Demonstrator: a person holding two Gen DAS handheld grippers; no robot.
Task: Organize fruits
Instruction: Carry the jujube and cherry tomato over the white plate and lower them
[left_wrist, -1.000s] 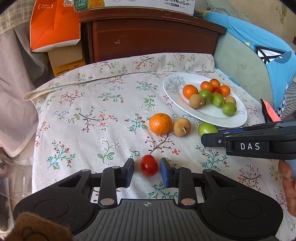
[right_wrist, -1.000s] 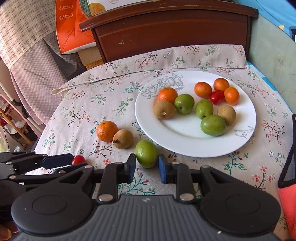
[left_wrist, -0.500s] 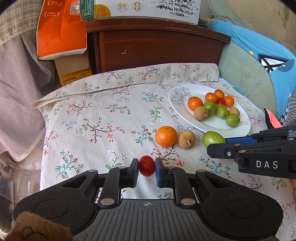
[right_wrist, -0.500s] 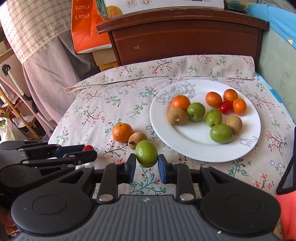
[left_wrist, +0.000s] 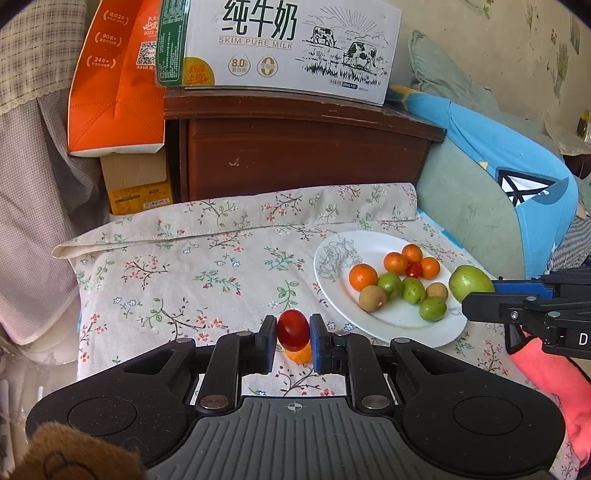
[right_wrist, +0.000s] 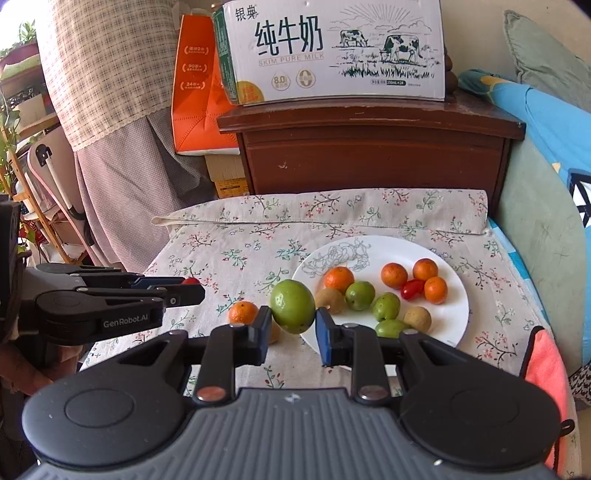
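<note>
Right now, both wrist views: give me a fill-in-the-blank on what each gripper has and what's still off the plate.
1. The left gripper is shut on a small ____ tomato.
2. The right gripper is shut on a ____ fruit held clear of the cloth.
3. The white plate already holds one red tomato among ____ small oranges and other fruit.
4. Off the plate, an ____ still lies on the flowered cloth.

Missing words: red; green; four; orange

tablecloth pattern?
Cream tablecloth with small red-and-green floral sprigs; clearest in the right wrist view.
</note>
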